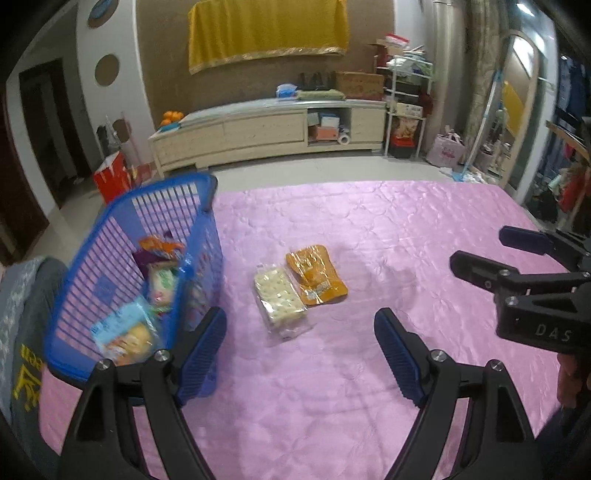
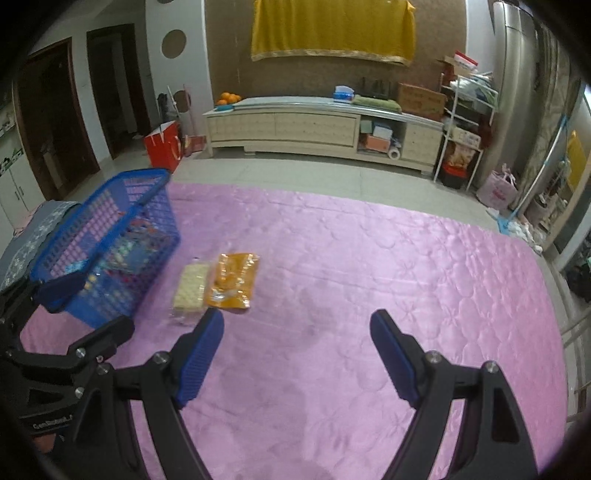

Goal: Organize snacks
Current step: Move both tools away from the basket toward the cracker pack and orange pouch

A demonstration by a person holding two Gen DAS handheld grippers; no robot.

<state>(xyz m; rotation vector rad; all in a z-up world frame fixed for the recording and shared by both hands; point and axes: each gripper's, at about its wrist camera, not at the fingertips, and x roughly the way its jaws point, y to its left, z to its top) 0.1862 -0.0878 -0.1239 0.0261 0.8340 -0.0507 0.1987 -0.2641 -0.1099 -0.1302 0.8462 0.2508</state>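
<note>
The left gripper (image 1: 300, 350) stands wide, with nothing between its blue ribbed pads (image 1: 202, 354). The right gripper (image 2: 297, 354) is just as wide and also bare; in the left wrist view its black fingers reach in from the right edge.

Both hang over a pink quilted satin bedspread (image 1: 369, 240). Taking the blue slatted plastic basket (image 1: 122, 258) as the mark: it sits at the left edge of the bedspread, close against the left gripper's left finger, and several bright snack packets (image 1: 159, 284) lie inside it. Just beside the basket, toward the middle of the bedspread, lies a clear packet of pale square crackers (image 1: 279, 295), and touching its far side is an orange flat foil pouch (image 1: 316, 275). Nothing lies between either gripper and these two packets.

Left of the basket a grey folded cloth with yellow print (image 1: 26, 332) lies at the bed's edge. Well beyond the basket, across the floor, stand a red paper bag (image 2: 162, 146) and a long pale wooden cabinet (image 2: 317, 125), with a yellow cloth (image 2: 332, 29) hanging on the wall above.
</note>
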